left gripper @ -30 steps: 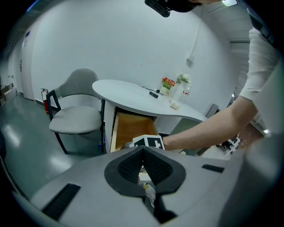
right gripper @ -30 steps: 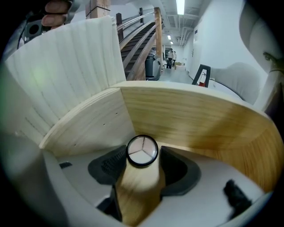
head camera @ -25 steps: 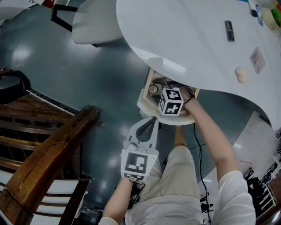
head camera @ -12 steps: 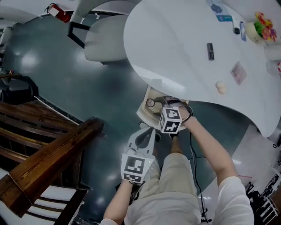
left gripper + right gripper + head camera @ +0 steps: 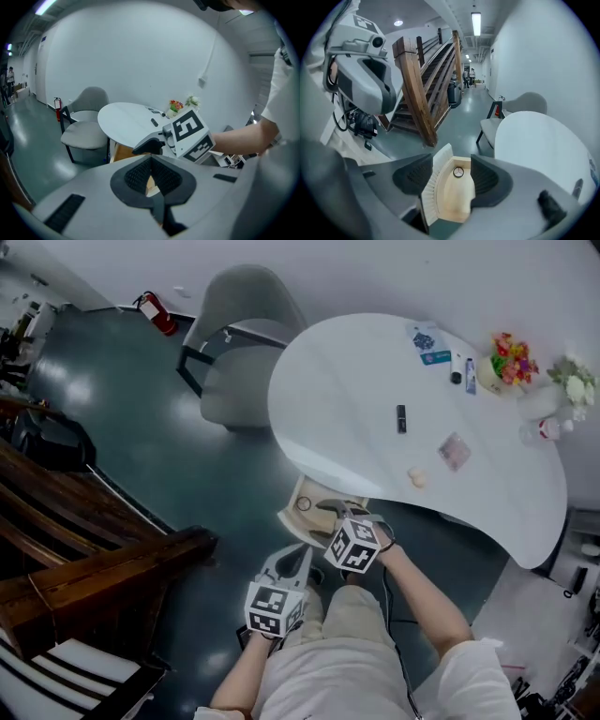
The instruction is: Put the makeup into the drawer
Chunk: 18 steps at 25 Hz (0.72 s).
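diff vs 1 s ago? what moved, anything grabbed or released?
The right gripper lifted up and away from the open drawer, jaws open and empty. The left gripper rose too, jaws shut on nothing. Nothing visibly taken or let go. The head view climbed, showing more of the room. Unchanged: the drawer is open with the small round item inside; the black tube, pink compact and beige puff remain on the white table.

We can read no words, numbers or brands anywhere. The cubes (image 5: 272, 607) on the left hand-held gripper (image 5: 303, 561) and right hand-held gripper (image 5: 333, 512) bear only square markers; the cards (image 5: 427, 338) at the bench's (image 5: 337, 399) far edge are too small to read.
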Motion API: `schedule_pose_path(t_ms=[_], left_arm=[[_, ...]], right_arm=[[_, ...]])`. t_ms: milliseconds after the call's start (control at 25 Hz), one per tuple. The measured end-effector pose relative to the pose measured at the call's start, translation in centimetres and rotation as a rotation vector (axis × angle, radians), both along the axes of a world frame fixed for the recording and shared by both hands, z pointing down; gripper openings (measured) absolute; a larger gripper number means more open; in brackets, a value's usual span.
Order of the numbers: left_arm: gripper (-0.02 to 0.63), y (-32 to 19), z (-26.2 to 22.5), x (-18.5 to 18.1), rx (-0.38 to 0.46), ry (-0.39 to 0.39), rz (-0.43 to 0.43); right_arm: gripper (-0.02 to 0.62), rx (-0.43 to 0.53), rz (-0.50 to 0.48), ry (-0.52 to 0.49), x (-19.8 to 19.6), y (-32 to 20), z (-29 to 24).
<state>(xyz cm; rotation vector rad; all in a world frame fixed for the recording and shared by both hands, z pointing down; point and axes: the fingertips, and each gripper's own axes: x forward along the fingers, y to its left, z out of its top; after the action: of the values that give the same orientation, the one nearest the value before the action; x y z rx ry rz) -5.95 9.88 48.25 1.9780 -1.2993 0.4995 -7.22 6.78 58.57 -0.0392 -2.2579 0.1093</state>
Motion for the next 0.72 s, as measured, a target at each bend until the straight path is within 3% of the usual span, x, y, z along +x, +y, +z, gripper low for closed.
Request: schedule_pose_path(t_ms=[200, 520, 720], left_arm=[[0.009, 0.0, -3.2, 1.4, 0.033, 0.001, -0.035], [0.009, -1.4, -8.1, 3.0, 0.111, -0.005, -0.081], [0.009, -2.5, -10.2, 4.0, 0.159, -0.013, -0.094]], right_arm=[[0.245, -0.03, 0.043, -0.064, 2.5, 0.2, -5.5], [0.16, -0.072, 0.123, -0.173, 5.4, 0.5, -12.3], [0.066, -0.074, 0.179, -0.243, 6.7, 0.2, -16.0]])
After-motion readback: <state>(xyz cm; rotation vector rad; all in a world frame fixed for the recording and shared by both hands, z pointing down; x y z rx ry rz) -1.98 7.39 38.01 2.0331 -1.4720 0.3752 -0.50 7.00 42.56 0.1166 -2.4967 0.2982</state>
